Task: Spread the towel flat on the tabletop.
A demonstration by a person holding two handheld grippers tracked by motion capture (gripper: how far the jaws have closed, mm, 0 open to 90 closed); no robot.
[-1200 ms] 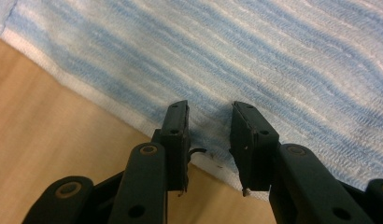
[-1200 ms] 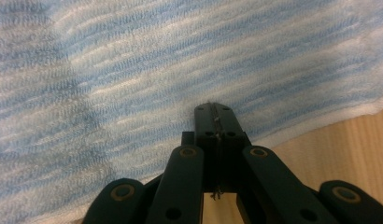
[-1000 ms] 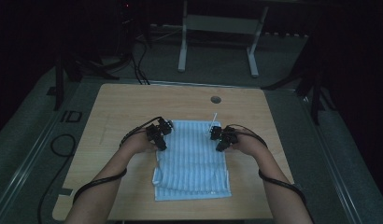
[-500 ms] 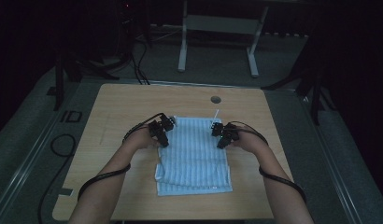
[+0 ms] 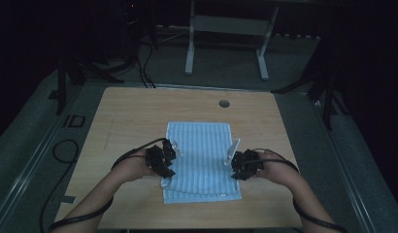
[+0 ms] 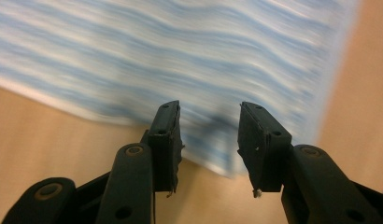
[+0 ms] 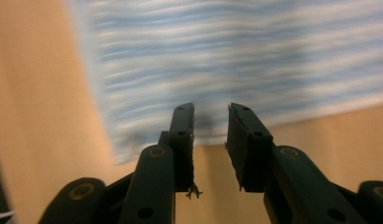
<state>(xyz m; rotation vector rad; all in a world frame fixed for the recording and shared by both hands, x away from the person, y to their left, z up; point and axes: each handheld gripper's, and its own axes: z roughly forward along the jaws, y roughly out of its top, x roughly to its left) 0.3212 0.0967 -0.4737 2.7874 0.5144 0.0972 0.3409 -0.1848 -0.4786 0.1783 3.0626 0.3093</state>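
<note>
High view shows the wooden table [image 5: 139, 111] with a blue striped towel [image 5: 199, 145] lying flat at its middle, its near edge rumpled. The left gripper [image 5: 169, 156] hangs at the towel's left edge and the right gripper [image 5: 234, 160] at its right edge; both gripper views show the jaws apart over cloth. To fold cleanly, each should likely pinch a near corner level with the other.
</note>
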